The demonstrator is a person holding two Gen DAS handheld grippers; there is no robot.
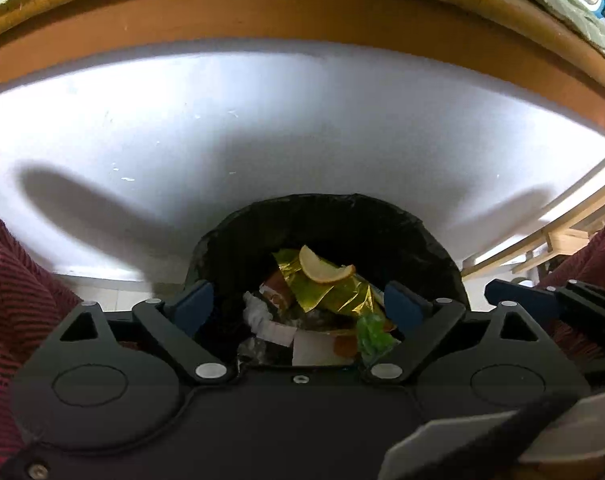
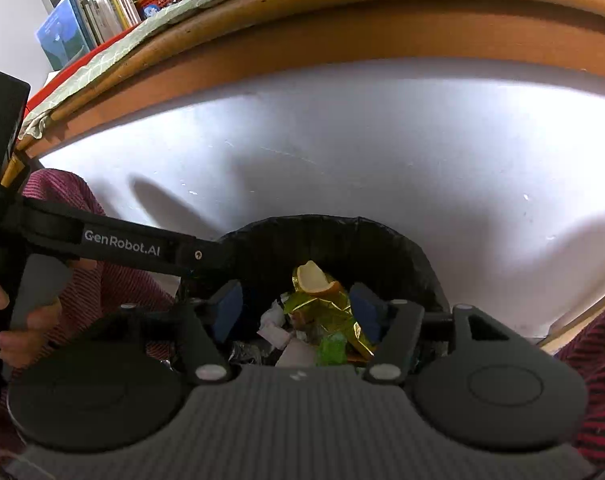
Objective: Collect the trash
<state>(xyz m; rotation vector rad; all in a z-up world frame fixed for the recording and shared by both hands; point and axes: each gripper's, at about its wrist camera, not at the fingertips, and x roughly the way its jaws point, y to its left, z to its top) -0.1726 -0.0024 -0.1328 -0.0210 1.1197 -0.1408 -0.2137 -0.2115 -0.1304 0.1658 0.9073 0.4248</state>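
Both grippers hang wide and empty, left gripper [image 1: 298, 308] and right gripper [image 2: 296, 312], over the black-lined round bin [image 1: 422, 240], where the pale fruit peel [image 1: 322, 270] lies atop crumpled gold foil [image 1: 334, 296], seemingly dropped there.

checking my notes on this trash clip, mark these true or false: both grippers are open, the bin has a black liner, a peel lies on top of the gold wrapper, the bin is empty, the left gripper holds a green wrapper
Both grippers are open: true; the left gripper and right gripper grip nothing.
The bin has a black liner: true.
A peel lies on top of the gold wrapper: true.
The bin is empty: false; it holds wrappers, paper scraps and the peel.
The left gripper holds a green wrapper: false; the green wrapper lies in the bin.
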